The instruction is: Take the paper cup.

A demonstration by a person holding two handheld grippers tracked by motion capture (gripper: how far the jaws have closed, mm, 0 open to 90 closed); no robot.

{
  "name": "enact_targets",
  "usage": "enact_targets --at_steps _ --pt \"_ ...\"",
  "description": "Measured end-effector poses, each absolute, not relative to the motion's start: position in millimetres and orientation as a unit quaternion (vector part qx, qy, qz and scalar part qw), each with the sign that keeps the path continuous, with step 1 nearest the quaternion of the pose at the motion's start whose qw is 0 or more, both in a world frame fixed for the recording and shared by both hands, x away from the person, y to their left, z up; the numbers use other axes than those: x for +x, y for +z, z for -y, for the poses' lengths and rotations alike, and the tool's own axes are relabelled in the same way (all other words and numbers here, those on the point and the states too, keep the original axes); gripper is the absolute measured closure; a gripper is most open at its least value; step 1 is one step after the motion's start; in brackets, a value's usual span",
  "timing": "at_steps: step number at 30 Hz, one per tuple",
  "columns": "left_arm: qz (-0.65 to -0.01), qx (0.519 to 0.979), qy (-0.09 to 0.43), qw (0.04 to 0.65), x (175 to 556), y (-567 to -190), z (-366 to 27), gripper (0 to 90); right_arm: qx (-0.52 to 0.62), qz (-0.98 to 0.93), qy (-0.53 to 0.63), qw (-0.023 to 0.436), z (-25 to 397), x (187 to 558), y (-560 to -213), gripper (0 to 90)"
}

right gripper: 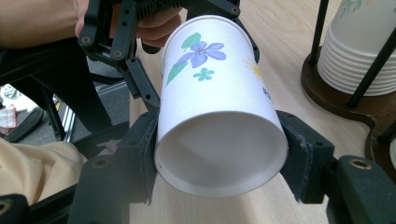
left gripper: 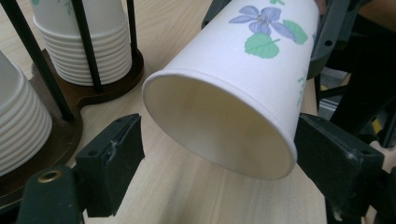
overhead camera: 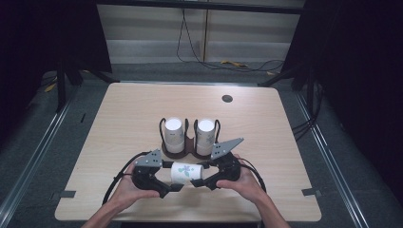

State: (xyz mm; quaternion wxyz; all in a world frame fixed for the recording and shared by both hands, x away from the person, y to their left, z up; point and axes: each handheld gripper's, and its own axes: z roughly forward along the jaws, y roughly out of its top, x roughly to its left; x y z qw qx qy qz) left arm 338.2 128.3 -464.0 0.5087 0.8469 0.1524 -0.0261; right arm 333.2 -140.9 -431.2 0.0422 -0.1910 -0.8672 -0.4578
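A white paper cup (overhead camera: 184, 172) with a purple flower and green leaves lies sideways in the air near the table's front edge, between both grippers. My right gripper (overhead camera: 203, 175) is shut on the cup's base end (right gripper: 219, 93), a jaw pressing each side. My left gripper (overhead camera: 167, 178) stands open around the cup's open mouth (left gripper: 243, 70). Its one jaw is clear of the rim and the other is at the rim. In the right gripper view the right gripper (right gripper: 222, 154) has the cup's recessed bottom facing the camera. In the left gripper view the left gripper (left gripper: 219, 158) faces the cup's hollow inside.
Just behind the grippers a dark wooden holder (overhead camera: 190, 153) with black wire rods carries two stacks of upturned cups (overhead camera: 174, 135) (overhead camera: 205, 135). The light wooden table (overhead camera: 119, 118) has a round cable hole (overhead camera: 227, 99) at the back right. Dark stands and cables surround the table.
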Motion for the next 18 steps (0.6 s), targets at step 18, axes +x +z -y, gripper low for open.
enact_targets --at_steps 18 --pt "-0.178 0.819 -0.031 0.545 343 -459 -134 15.7 -0.212 0.840 -0.498 0.033 151 333 -429 37.6"
